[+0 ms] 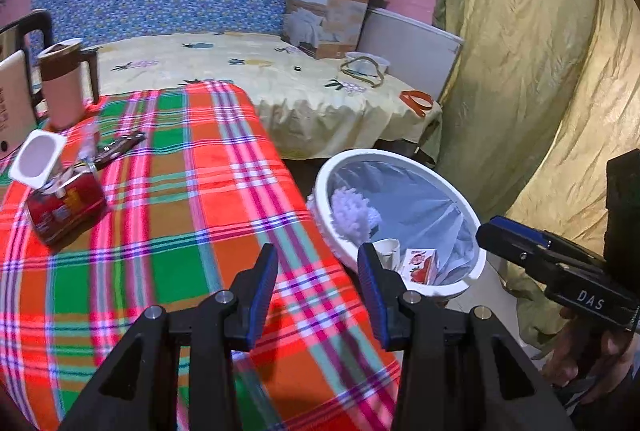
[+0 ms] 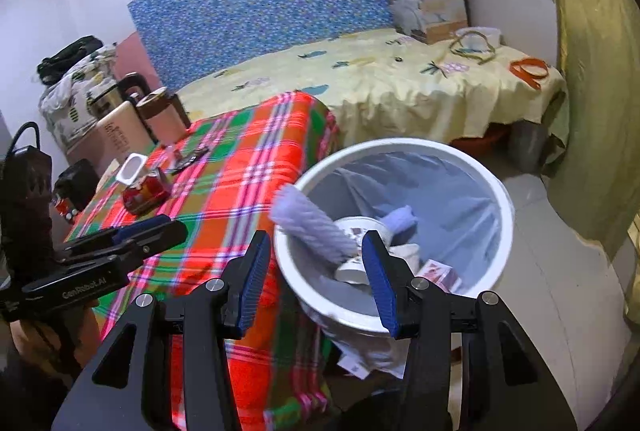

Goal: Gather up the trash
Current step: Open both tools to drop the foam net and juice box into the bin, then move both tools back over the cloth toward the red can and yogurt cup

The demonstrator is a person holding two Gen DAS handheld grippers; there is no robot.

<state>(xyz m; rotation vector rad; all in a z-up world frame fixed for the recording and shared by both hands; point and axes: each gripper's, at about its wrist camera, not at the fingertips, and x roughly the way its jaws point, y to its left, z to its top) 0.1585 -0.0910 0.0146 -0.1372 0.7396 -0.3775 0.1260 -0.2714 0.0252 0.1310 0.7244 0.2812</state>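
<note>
Two tools are in view: the left tool (image 1: 318, 281) hangs over the near edge of the plaid tabletop (image 1: 168, 231), its blue pads apart with nothing between them; the right tool (image 2: 316, 271), equally gapped and empty, hangs above the one white trash bin (image 2: 505, 209) just right of the tabletop. Inside lie a lilac fluffy piece (image 2: 312, 227), one paper cup (image 2: 354, 269) and a small carton (image 2: 438, 273). Far left on the tabletop: one red packet (image 1: 66, 205), one white tub (image 1: 38, 159), one dark wrapper (image 1: 118, 147), one pink jug (image 1: 64, 87)
</note>
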